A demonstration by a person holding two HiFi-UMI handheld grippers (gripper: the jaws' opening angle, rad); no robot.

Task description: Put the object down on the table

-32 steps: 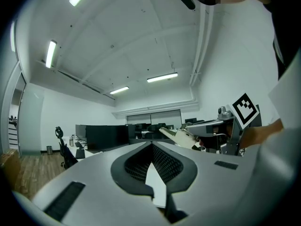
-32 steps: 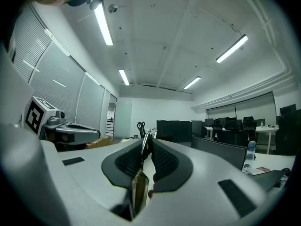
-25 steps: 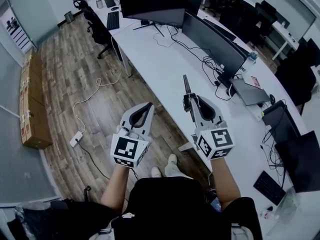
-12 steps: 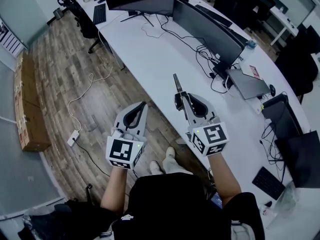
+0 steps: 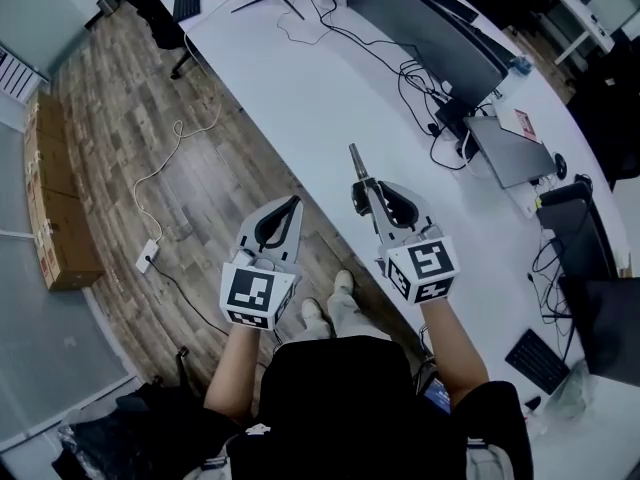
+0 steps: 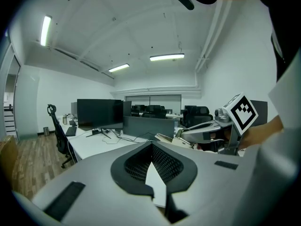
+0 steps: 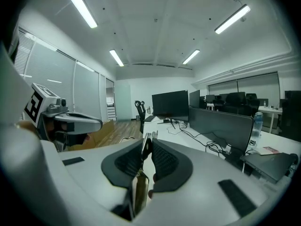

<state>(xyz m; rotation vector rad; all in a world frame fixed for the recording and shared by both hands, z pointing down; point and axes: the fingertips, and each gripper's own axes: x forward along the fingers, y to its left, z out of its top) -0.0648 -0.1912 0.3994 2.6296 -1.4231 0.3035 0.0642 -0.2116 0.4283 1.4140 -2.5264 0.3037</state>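
Note:
My right gripper [image 5: 366, 196] is shut on a thin grey metal tool [image 5: 356, 164], whose tip sticks out past the jaws, over the near edge of the long white table [image 5: 320, 98]. In the right gripper view the tool [image 7: 143, 150] stands on edge, clamped between the two dark pads [image 7: 162, 161]. My left gripper [image 5: 291, 204] hangs beside it on the left, over the wooden floor, shut with nothing in it. In the left gripper view its jaws [image 6: 152, 143] meet at the tips, and the right gripper [image 6: 207, 132] shows at the right.
Dark monitors [image 5: 430, 43] with tangled cables [image 5: 425, 93] line the table's far side, and a closed laptop [image 5: 510, 153] lies to the right. On the floor to the left are cardboard boxes [image 5: 60, 188] and a power strip [image 5: 147, 258]. The person's feet [image 5: 330, 308] are below the grippers.
Both grippers have sunk a little, side by side, and the head view has tilted. The right gripper still holds the tool, and the left stays shut and empty.

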